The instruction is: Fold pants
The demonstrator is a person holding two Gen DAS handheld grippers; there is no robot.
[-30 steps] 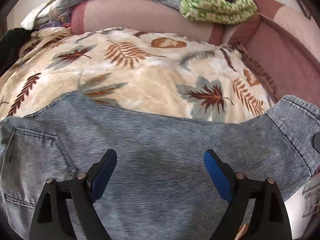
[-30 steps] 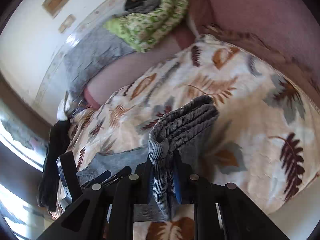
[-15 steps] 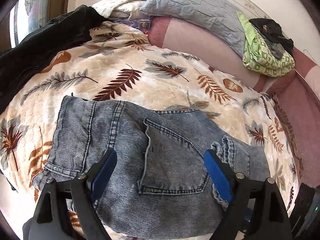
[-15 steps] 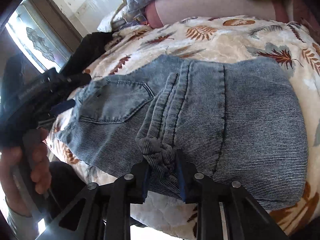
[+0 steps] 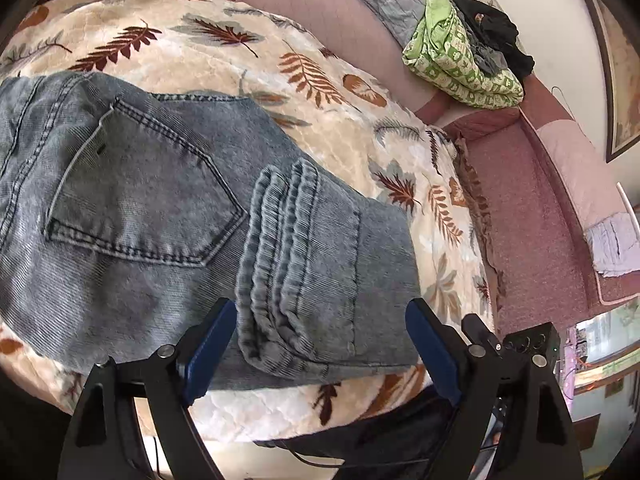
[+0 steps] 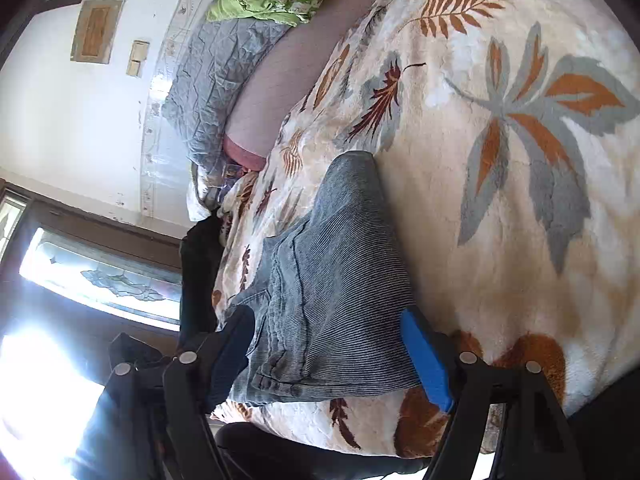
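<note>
Grey-blue jeans [image 5: 160,216] lie folded on a leaf-print blanket [image 5: 248,68], back pocket up, with the leg hems [image 5: 288,248] laid across them near the front edge. My left gripper [image 5: 318,344] is open and empty just above the hems. In the right wrist view the folded jeans [image 6: 340,280] lie between the fingers of my right gripper [image 6: 332,352], which is open and holds nothing.
The blanket [image 6: 500,160] covers a bed or sofa with a pink backrest [image 5: 328,20]. A green patterned cloth [image 5: 460,64] and dark clothes lie on it at the back. A grey pillow [image 6: 216,76] and a window [image 6: 100,272] are at the left.
My right gripper has let go of the leg hems and opened; the hems now lie on the folded jeans. The left gripper has swung right, still open.
</note>
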